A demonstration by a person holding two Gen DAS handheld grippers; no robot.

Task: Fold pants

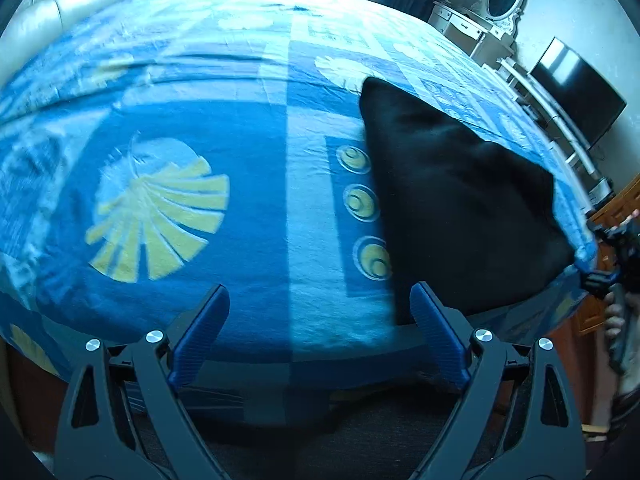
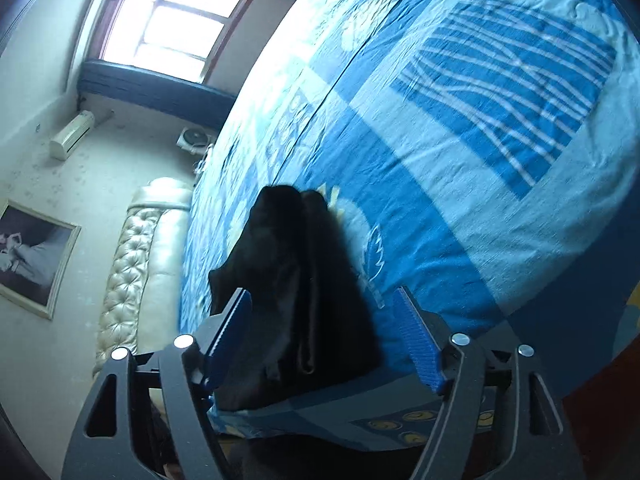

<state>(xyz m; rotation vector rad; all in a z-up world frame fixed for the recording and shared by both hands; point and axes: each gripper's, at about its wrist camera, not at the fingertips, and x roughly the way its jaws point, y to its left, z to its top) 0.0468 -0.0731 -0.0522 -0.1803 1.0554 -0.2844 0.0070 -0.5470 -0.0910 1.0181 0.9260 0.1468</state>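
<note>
The black pants (image 1: 460,208) lay folded on the bed (image 1: 248,216), close to its near edge and over toward the right corner. In my left camera they looked like a dark, flat shape with pointy corners, sitting on the blue cover. One corner of the pants lay beside three yellow rings (image 1: 362,204) printed on the cover. A big yellow and white shell print (image 1: 156,208) was well off to the left of them. My left gripper (image 1: 320,324) was spread wide over the edge of the bed. Nothing was between its blue pads (image 1: 202,332), and they touched nothing. The right pad's tip was just beside the lower edge of the pants. At the far right of that view I saw a bit of my right gripper (image 1: 612,268) by the corner of the bed. In my right camera, the right gripper (image 2: 324,336) was open too. The pants (image 2: 292,288) lay between its pads (image 2: 418,344), but there was a gap on the right side. On the left side I could not tell if the pad touched the cloth. I could see folds and a hem running along the dark cloth. Past the bed I saw a padded headboard (image 2: 132,256), a picture (image 2: 32,252) on the wall and a bright window (image 2: 176,20). A white dresser with a mirror (image 1: 500,0) and a dark screen (image 1: 576,92) stood on the other side.
</note>
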